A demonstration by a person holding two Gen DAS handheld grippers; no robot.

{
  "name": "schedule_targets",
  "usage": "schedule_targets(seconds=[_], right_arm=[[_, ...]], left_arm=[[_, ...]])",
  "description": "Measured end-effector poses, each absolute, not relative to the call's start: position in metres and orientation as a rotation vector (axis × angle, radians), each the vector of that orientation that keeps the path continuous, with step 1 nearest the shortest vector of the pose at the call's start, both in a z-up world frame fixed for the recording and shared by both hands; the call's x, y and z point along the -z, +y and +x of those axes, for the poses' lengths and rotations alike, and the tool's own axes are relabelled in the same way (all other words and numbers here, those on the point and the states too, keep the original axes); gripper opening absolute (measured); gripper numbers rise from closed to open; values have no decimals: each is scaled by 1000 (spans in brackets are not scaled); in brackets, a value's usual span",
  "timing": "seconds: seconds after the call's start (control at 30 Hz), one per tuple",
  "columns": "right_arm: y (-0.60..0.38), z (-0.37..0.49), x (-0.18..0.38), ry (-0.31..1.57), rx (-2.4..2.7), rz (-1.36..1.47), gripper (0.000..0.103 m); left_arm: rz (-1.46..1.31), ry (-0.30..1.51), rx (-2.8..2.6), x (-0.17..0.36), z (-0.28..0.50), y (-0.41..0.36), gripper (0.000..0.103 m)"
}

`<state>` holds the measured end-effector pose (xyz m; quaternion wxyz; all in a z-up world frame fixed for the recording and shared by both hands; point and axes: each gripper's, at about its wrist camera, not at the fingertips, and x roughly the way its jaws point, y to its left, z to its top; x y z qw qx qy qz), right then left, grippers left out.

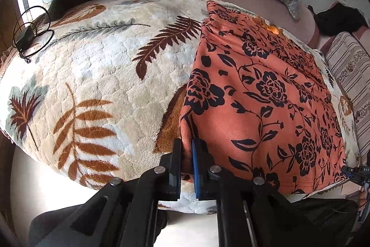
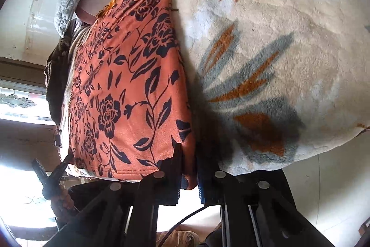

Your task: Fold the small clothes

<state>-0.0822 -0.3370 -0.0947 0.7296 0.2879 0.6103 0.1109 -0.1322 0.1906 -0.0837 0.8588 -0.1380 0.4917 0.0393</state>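
here, the left gripper (image 1: 186, 154) and right gripper (image 2: 188, 163) each pinch a near corner of the orange floral garment (image 1: 261, 96), spread flat on the fleece blanket (image 1: 97, 75); folding apparently remains undone.

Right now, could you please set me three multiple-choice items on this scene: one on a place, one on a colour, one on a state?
1. Where does the floral garment lie?
A. on the leaf-print blanket
B. on the floor
C. on a chair

2. What colours is the garment?
A. white with blue stripes
B. orange with dark flowers
C. plain green

3. How does the left hand-held gripper stand?
A. wide open above the blanket
B. out of view
C. closed on the garment's near corner

Key: 1 A, blanket shows around the garment; 2 B, both views show the print; 3 C, cloth sits pinched between its fingers, as with the right hand-held gripper at the other corner.
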Motion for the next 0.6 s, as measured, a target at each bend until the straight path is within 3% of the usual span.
schedule_targets(seconds=[0.03, 0.07, 0.1, 0.13, 0.17, 0.2, 0.23, 0.27, 0.47, 0.6], right_arm=[[-337, -82, 96, 1345, -265, 657, 17], [-337, -81, 99, 1355, -281, 672, 29], [-336, -81, 103, 1360, -299, 674, 38], [-334, -80, 106, 1368, -312, 680, 55], [-332, -78, 106, 1371, -333, 686, 56], [-329, -77, 104, 1373, -337, 660, 56], [-326, -76, 102, 1379, -349, 635, 38], [-324, -75, 102, 1394, -356, 616, 8], [-331, -79, 54, 1226, -420, 683, 7], [-334, -70, 92, 1315, -388, 719, 7]], left_arm=[[-288, 1047, -76, 87, -130, 190, 15], [-279, 1069, -84, 93, -128, 189, 22], [-277, 1087, -100, 100, -126, 188, 43], [-286, 1086, -96, 104, -126, 188, 51], [-284, 1071, -90, 103, -127, 186, 52], [-265, 1063, -96, 101, -128, 183, 48], [-251, 1061, -96, 100, -128, 181, 12], [-254, 1080, -82, 99, -126, 180, 8], [-367, 943, -80, 48, -136, 199, 7], [-373, 1139, -131, 101, -118, 202, 7]])
